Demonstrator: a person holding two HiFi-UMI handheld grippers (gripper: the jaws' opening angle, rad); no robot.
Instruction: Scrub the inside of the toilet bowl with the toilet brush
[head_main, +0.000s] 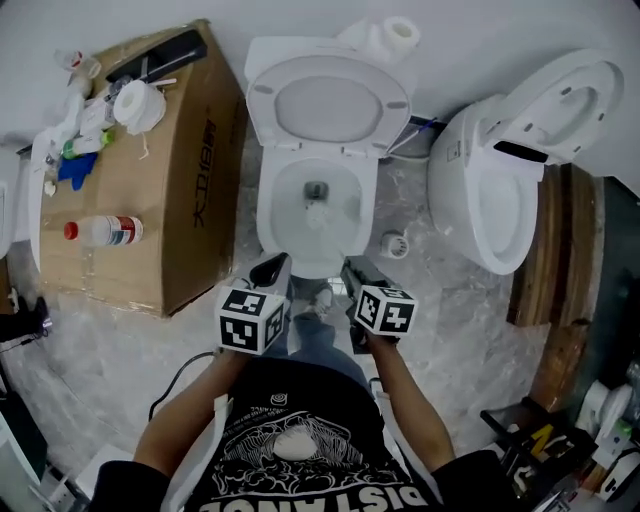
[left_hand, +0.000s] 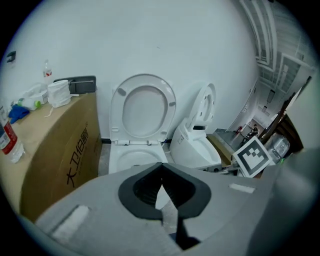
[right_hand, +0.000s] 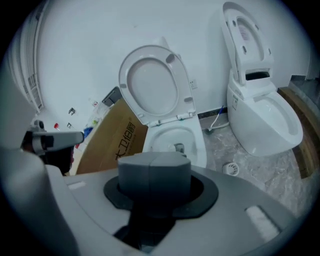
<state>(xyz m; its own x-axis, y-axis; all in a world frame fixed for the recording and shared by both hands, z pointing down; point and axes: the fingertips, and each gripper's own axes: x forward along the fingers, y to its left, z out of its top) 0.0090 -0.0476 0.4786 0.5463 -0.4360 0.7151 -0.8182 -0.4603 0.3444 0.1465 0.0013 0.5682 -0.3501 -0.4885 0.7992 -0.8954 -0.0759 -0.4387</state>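
**Marble floor, open bowl, both grippers closed in front of it**

Grey-veined marble floor (head_main: 450, 300) runs up to a plain white wall (left_hand: 150, 40). The white ceramic toilet bowl (head_main: 316, 215) sits dead centre, lid and seat raised. A second white toilet (head_main: 500, 190) stands at its right. On the left, a brown cardboard box (head_main: 190, 200) shows black Chinese characters, beginning "大卫". The left gripper (left_hand: 161, 167) and the right gripper (right_hand: 154, 165) are level, side by side, just short of the bowl's front rim. Each has its jaws pressed together on nothing.
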